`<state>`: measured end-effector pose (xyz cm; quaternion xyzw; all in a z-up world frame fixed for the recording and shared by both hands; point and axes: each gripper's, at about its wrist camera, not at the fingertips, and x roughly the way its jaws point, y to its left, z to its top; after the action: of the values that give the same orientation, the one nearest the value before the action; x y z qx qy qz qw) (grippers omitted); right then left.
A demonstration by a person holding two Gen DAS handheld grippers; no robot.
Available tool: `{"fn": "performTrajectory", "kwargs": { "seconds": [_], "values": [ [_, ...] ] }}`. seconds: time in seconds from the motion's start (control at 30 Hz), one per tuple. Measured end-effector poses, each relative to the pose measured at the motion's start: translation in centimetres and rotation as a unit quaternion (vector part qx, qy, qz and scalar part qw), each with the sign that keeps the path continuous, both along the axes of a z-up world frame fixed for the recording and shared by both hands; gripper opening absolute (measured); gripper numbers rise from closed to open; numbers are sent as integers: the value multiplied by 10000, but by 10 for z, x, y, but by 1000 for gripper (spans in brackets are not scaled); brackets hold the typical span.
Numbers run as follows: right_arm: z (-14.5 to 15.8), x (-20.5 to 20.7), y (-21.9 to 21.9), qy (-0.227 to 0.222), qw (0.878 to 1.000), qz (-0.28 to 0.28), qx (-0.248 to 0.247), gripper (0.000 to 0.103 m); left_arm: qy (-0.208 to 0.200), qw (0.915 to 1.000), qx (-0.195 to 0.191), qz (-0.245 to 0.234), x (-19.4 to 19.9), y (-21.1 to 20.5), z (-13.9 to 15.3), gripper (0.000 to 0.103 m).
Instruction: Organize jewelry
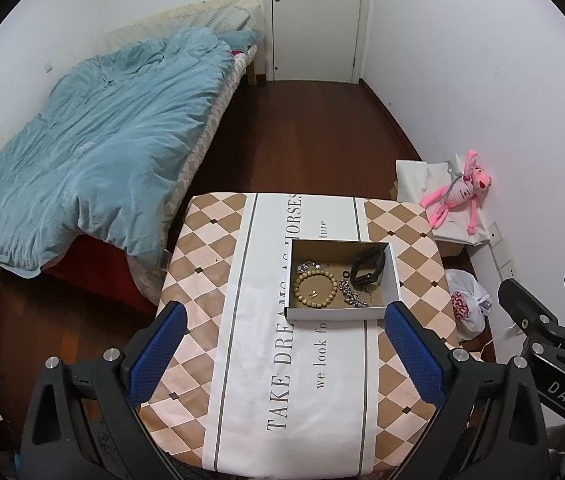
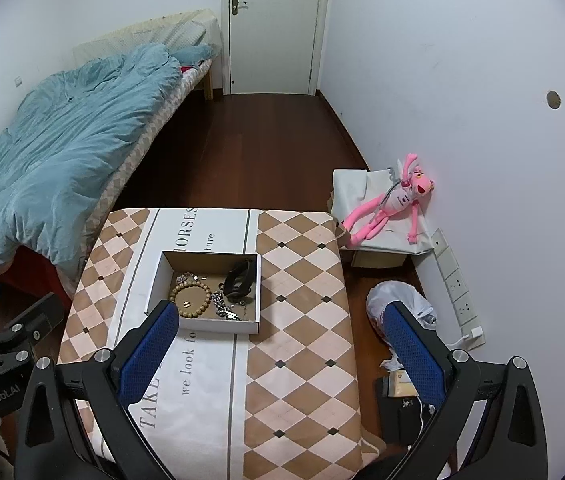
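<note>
On checkered tablecloth [image 1: 210, 248]: shallow rectangular cardboard box [image 1: 396, 280] w/ round wooden-bead bracelet [image 1: 316, 289], black band watch [image 1: 368, 267], tangled silver metal chain [image 1: 352, 295]. Left gripper [image 1: 286, 354] & right gripper [image 2: 280, 354] both spread wide, empty, above table.

Each black plastic two-finger gripper, left [image 1: 284, 354] and right [image 2: 278, 354], carries blue textured finger pads [image 1: 160, 354], silver screws and white lettering.

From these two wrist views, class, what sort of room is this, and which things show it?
Most likely a bedroom in a home: a bed with a rumpled blue duvet, a closed white door, and a pink plush toy against the wall.
</note>
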<state>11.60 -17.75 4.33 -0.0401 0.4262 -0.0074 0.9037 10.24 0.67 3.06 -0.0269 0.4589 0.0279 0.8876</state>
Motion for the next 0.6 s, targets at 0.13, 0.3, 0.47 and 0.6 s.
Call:
{"fn": "performTrajectory", "kwargs": {
  "seconds": [0.13,0.3,0.47,0.6],
  "values": [
    [-3,9,2,121,9999,54,-30,103,124,9999,-54,-15,8,1,-4,101],
    [-9,18,4,252,9996,69,-83,103,245,9997,-50,3,13,2,-10,101],
    [-15,21,3,329,9994,67,-81,103,285,9996,-5,7,15,3,-14,101],
    [-17,22,2,366,9993,57,-58,103,291,9996,0,14,16,3,-15,101]
  ]
}}
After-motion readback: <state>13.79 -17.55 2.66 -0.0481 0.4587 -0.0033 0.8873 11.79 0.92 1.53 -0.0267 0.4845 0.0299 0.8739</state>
